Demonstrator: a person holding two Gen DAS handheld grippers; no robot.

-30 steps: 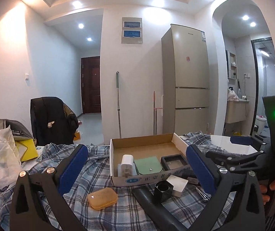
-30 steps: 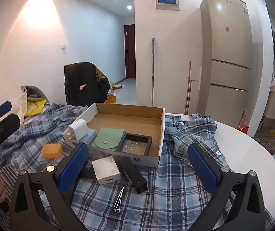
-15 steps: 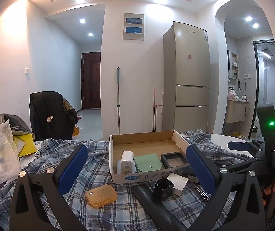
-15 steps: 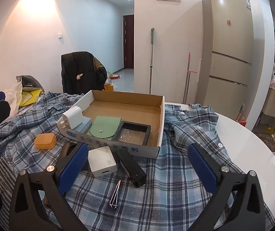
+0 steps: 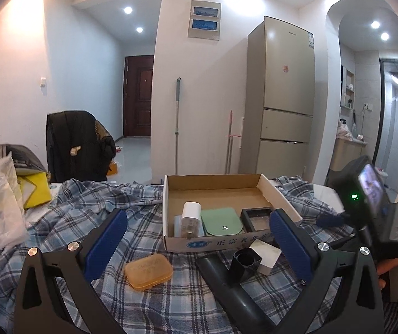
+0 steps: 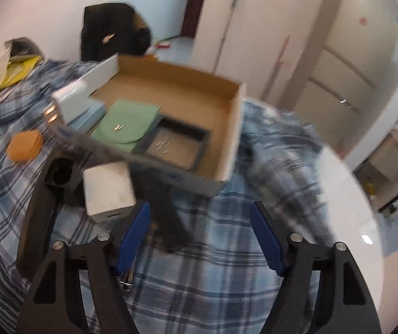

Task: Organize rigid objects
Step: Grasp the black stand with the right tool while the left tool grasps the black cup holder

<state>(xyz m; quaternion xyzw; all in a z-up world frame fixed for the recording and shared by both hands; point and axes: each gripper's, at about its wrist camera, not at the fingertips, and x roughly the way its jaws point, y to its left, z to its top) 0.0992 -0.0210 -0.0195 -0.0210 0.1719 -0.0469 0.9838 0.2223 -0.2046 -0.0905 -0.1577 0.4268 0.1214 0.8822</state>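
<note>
A plaid cloth (image 5: 59,253) covers the round table (image 6: 349,194), and the open cardboard box (image 5: 221,192) sits on it, serving as the anchor for everything else. Inside the box, along its near wall, stand a white charger (image 5: 190,218) at the left, a green snap pouch (image 5: 221,221) beside it, and a black tray (image 5: 256,215) to the right of the pouch. Just outside the box's near wall, on the cloth, lie a long black bar (image 5: 226,284), a small black cup (image 5: 244,261) resting on the bar, and a white cube (image 5: 265,254) touching the cup's right side. An orange pill case (image 5: 148,271) lies further left of these, apart from the box. In the blurred right wrist view, metal tweezers (image 6: 125,281) lie on the cloth nearer than the bar.

The left gripper (image 5: 199,247) hovers before the box, fingers spread wide, holding nothing. The right gripper (image 6: 200,239) is tilted down over the bar's near end, fingers spread, gripping nothing.
</note>
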